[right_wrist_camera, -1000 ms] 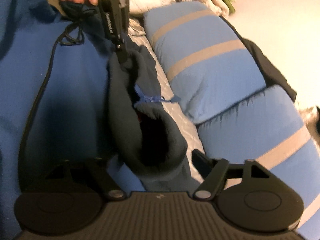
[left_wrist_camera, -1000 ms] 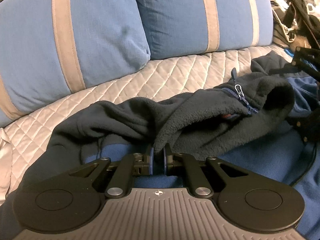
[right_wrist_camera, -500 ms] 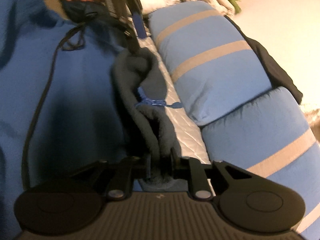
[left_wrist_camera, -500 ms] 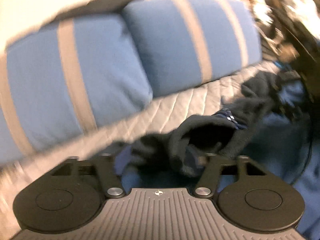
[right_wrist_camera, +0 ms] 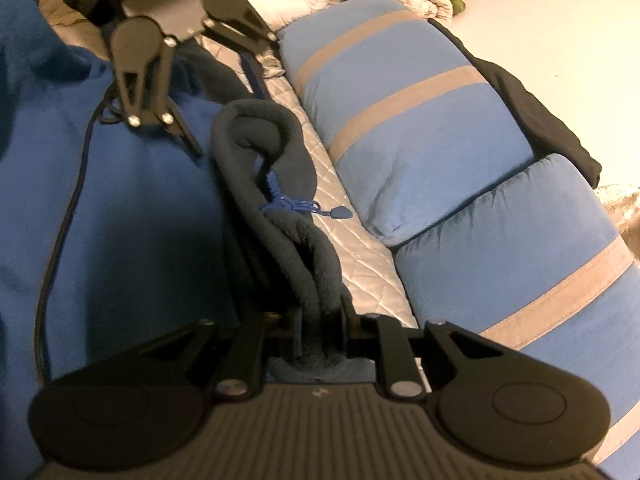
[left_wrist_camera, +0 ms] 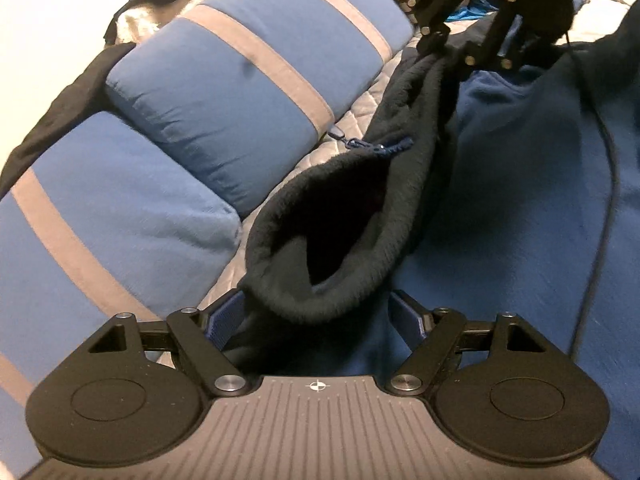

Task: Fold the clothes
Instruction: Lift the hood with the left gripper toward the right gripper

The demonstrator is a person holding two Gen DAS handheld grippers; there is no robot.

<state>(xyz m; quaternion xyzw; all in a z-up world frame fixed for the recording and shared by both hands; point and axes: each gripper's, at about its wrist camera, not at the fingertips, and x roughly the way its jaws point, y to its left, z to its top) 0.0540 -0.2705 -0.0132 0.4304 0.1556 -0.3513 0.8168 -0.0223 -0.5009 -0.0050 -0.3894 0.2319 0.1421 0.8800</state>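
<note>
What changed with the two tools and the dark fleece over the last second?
The left tool let go of the dark fleece and rolled; its jaws stand wide with the fleece's rolled edge between them, unpinched. The right tool, open before, closed on the other end. The blue garment and the striped pillows stayed as they were.

Dim, warm feed, bent at the edges.
I see soft blur, deep shadow inside the fleece (left_wrist_camera: 340,216), glare on the wall (right_wrist_camera: 560,20).
</note>
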